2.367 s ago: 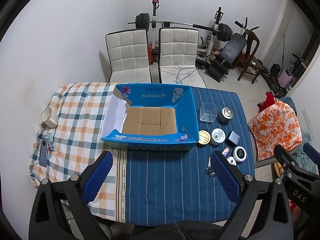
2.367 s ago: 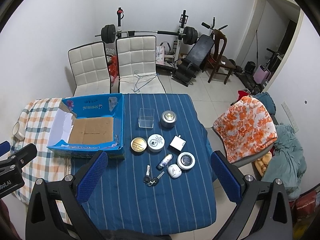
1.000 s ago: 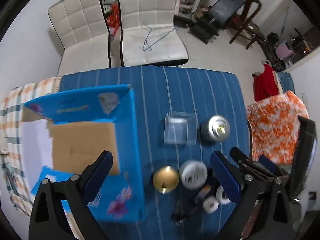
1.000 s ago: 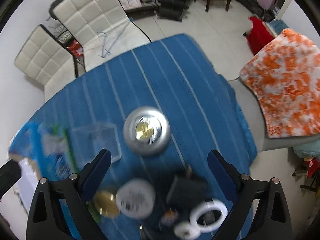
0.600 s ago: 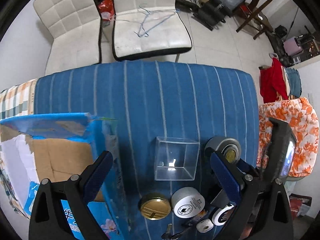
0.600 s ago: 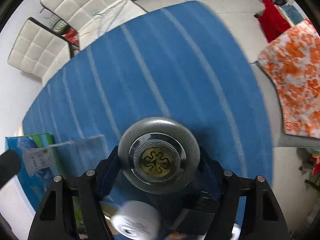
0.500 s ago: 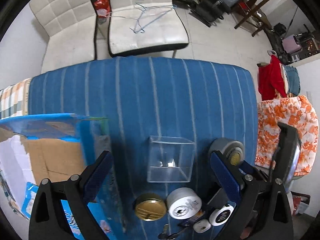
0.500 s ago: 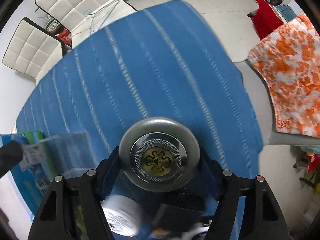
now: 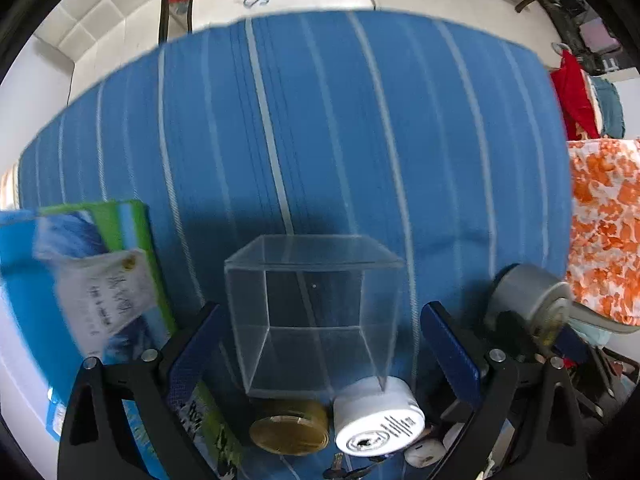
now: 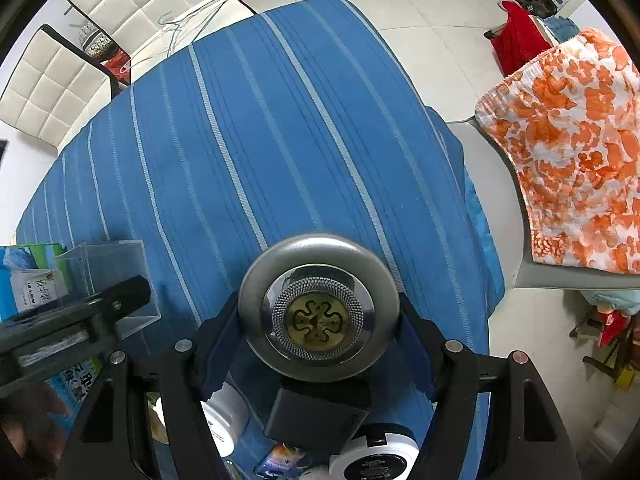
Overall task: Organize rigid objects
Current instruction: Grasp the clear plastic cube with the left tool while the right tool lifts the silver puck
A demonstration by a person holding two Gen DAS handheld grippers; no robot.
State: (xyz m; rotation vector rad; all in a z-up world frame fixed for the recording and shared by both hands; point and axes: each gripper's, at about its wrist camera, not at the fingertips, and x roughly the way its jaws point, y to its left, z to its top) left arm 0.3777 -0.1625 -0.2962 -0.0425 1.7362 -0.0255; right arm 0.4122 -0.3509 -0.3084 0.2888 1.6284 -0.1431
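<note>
My right gripper (image 10: 318,344) is shut on a round grey metal tin (image 10: 318,308) with a gold emblem on its lid; the tin also shows in the left wrist view (image 9: 528,304). My left gripper (image 9: 316,344) is open, its blue pads on either side of a clear plastic cube box (image 9: 312,312) that stands on the blue striped tablecloth (image 9: 320,120). The pads do not touch the cube. The cube shows at the left of the right wrist view (image 10: 108,276), partly behind the left gripper.
A blue cardboard box (image 9: 72,288) stands left of the cube. A gold tin (image 9: 290,428) and a white round jar (image 9: 378,416) lie just in front of the cube. A black box (image 10: 316,416) and a white-rimmed jar (image 10: 374,460) lie under the right gripper. White chairs (image 10: 80,40) stand behind the table.
My left gripper has dropped down and forward, so the clear cube now sits between its open fingers. My right gripper stays shut on the grey tin, which looks slightly raised.
</note>
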